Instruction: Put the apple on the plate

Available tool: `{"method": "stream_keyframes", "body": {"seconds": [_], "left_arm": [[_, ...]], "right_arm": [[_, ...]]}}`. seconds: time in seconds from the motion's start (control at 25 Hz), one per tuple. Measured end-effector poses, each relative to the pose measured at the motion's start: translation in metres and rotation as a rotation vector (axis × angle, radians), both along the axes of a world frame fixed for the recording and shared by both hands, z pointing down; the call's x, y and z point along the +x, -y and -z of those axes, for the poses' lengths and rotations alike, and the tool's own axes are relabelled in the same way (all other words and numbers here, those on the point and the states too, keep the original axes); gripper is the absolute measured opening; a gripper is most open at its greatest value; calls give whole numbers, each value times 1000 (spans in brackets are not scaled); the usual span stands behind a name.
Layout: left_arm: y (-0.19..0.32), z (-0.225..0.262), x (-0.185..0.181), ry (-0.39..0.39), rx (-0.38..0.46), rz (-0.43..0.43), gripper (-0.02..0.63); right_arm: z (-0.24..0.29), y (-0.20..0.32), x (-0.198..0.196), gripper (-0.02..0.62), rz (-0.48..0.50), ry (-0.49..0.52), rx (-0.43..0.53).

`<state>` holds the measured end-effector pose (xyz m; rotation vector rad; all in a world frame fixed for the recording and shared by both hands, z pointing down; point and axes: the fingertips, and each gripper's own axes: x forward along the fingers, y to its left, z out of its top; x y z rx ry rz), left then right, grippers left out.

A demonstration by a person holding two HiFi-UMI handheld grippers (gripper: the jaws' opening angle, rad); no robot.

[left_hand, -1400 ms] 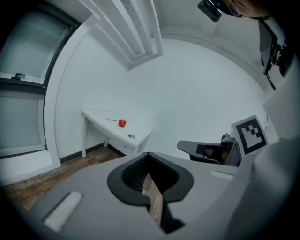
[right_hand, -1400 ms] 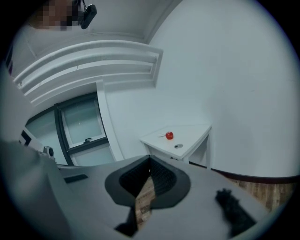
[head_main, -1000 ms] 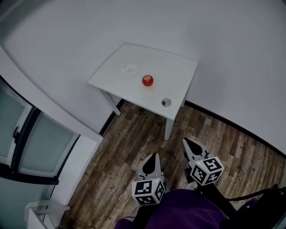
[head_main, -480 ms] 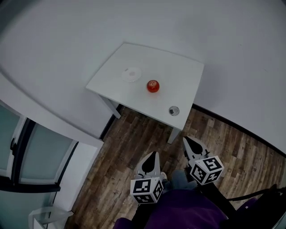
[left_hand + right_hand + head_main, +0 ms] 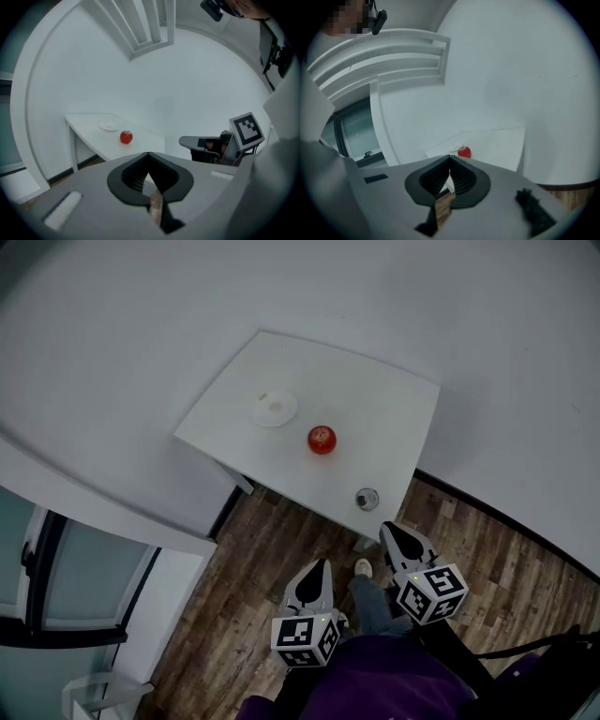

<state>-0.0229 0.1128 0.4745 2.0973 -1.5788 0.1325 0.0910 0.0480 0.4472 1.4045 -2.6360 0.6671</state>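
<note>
Red apple [image 5: 322,439] on the counter [image 5: 375,395], plate [image 5: 275,410] near it; left gripper [image 5: 321,565] and right gripper [image 5: 387,529], well apart from it, both closed, empty.

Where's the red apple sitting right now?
In the head view the red apple sits on the white table, just right of the small white plate and beyond the round metal object near the table's near edge.
</note>
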Motion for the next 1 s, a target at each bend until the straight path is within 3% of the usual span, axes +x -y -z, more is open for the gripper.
{"method": "stream_keyframes", "body": {"seconds": [0.12, 0.4, 0.64, 0.8, 1.0], "left_arm": [[40, 12, 5, 28, 76, 0, 6], [124, 20, 18, 41, 118, 22, 6], [160, 28, 24, 84, 153, 59, 8], [179, 42, 23, 81, 229, 92, 15], [204, 39, 19, 81, 228, 73, 89]], "right_arm": [[2, 40, 5, 11, 11, 11, 5], [14, 118, 26, 11, 21, 10, 31], [4, 150, 43, 11, 22, 1, -8], [-2, 168, 42, 11, 30, 5, -29], [-4, 187, 33, 11, 30, 7, -42]]}}
